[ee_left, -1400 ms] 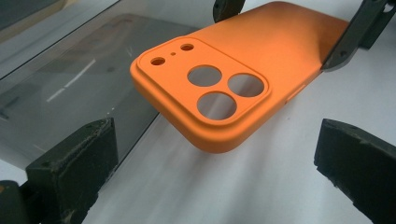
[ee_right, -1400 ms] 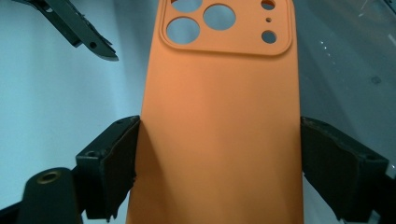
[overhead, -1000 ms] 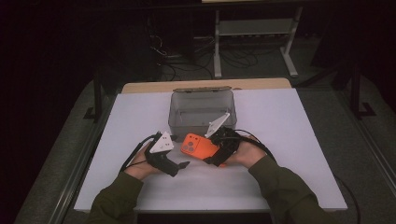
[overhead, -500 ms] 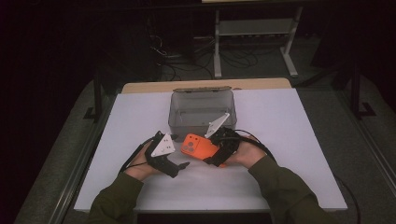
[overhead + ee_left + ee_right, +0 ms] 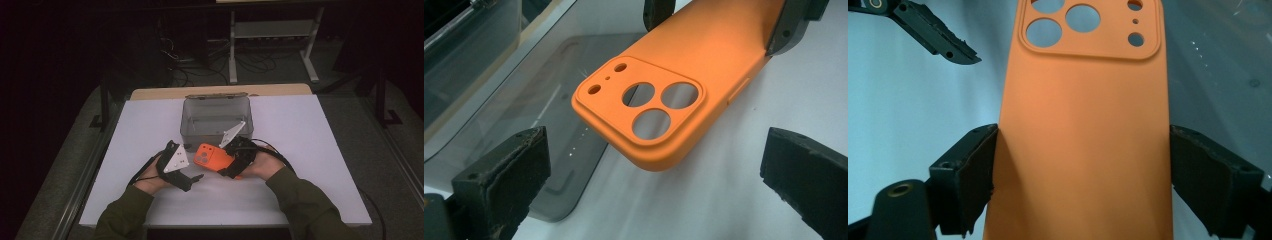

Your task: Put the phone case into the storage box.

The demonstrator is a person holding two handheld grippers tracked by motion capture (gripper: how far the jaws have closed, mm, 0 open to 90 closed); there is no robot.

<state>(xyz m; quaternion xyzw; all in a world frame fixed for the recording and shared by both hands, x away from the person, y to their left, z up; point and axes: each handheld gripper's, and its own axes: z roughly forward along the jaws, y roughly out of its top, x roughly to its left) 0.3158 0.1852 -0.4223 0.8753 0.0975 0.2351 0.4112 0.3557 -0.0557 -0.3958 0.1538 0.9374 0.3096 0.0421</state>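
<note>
While nothing has shifted since earlier – right tongs (image 5: pixel 231 161) clamp orange phone case (image 5: pixel 213 156) | left tongs (image 5: pixel 649 180) wide – beside it

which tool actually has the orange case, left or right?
The right tool: its jaws press both long edges of the orange phone case. The left tool stands open, its jaws short of the case's camera end without touching.

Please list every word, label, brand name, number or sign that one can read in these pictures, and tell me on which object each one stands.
None can be read.
Orange phone case: plain back, only camera cutouts, no print.
Grey transparent box: no label that I can make out.
Grey three-cornered plates on the tongs: only small holes, no writing.
</note>
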